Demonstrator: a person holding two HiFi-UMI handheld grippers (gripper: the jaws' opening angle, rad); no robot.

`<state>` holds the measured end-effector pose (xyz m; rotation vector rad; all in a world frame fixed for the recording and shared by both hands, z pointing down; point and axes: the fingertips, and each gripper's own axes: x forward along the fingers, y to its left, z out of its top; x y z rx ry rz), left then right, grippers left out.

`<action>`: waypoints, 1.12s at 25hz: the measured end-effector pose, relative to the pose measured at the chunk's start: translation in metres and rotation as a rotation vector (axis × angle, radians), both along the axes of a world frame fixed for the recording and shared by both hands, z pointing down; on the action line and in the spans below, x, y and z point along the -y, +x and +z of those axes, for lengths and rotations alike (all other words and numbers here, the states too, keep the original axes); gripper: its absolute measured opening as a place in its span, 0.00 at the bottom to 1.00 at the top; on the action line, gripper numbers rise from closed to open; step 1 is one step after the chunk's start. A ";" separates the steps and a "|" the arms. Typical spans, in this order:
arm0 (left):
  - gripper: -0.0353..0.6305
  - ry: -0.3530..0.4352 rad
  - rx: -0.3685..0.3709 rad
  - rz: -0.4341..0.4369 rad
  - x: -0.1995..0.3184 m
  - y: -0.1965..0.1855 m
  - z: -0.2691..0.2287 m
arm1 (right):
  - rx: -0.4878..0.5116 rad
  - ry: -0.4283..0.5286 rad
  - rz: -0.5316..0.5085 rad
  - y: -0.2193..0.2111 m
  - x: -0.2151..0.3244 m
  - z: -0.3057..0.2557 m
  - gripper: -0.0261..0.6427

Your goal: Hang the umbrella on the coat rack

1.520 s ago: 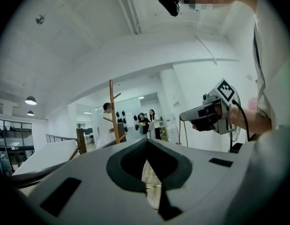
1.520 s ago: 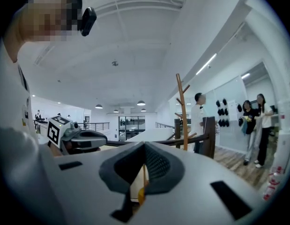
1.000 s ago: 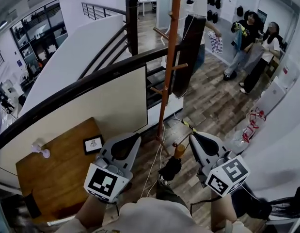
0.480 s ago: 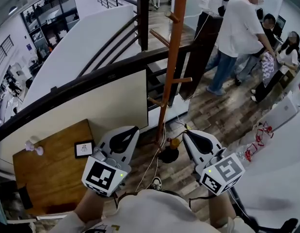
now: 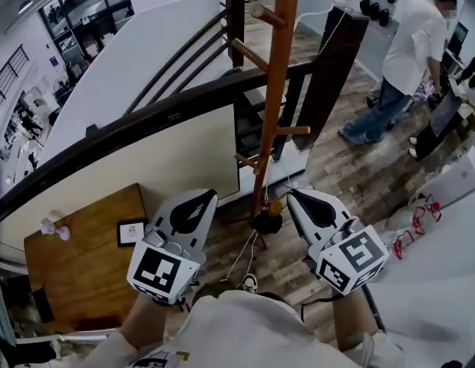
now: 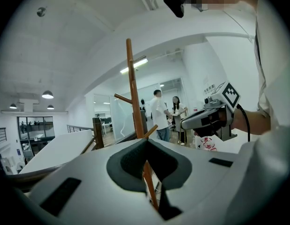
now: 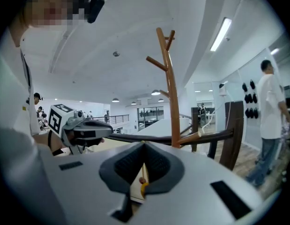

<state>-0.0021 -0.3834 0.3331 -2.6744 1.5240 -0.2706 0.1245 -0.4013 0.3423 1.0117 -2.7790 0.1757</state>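
The wooden coat rack (image 5: 277,90) stands straight ahead, a tall orange-brown pole with short pegs; it also rises in the left gripper view (image 6: 134,97) and the right gripper view (image 7: 172,102). At its foot lies a small dark bundle with a yellow-orange knob (image 5: 266,221), apparently the folded umbrella; a yellow bit (image 7: 144,187) shows below the right jaws. My left gripper (image 5: 209,195) (image 6: 145,140) is left of the pole's foot, jaws together and holding nothing. My right gripper (image 5: 292,194) (image 7: 144,143) mirrors it on the right, also shut and holding nothing.
A black handrail (image 5: 145,125) with a white panel runs behind the rack, over a stairwell. A wooden table (image 5: 84,274) with a small framed card (image 5: 131,232) is at the left. A dark post (image 5: 329,75) and a standing person (image 5: 406,67) are beyond. A white cord (image 5: 243,261) trails on the floor.
The view has closed in on the rack, and both grippers now flank its foot. The dark bundle sits nearer the pole in the picture. The people behind have shifted right.
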 end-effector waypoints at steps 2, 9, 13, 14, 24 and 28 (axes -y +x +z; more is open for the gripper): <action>0.06 -0.008 -0.006 0.009 0.004 -0.001 0.000 | 0.002 -0.013 0.005 -0.002 0.005 0.002 0.04; 0.06 -0.030 -0.005 0.055 0.020 -0.013 0.004 | -0.016 -0.047 0.027 -0.017 0.018 0.010 0.04; 0.06 -0.030 -0.014 0.079 0.028 -0.016 0.008 | -0.035 -0.061 0.024 -0.029 0.023 0.014 0.04; 0.06 -0.037 -0.017 0.082 0.029 -0.017 0.010 | -0.040 -0.064 0.024 -0.032 0.024 0.016 0.04; 0.06 -0.059 -0.045 0.087 0.041 -0.037 0.021 | -0.067 -0.082 0.025 -0.057 0.050 0.035 0.04; 0.06 -0.065 -0.053 0.090 0.049 -0.042 0.024 | -0.087 -0.093 0.013 -0.066 0.068 0.045 0.04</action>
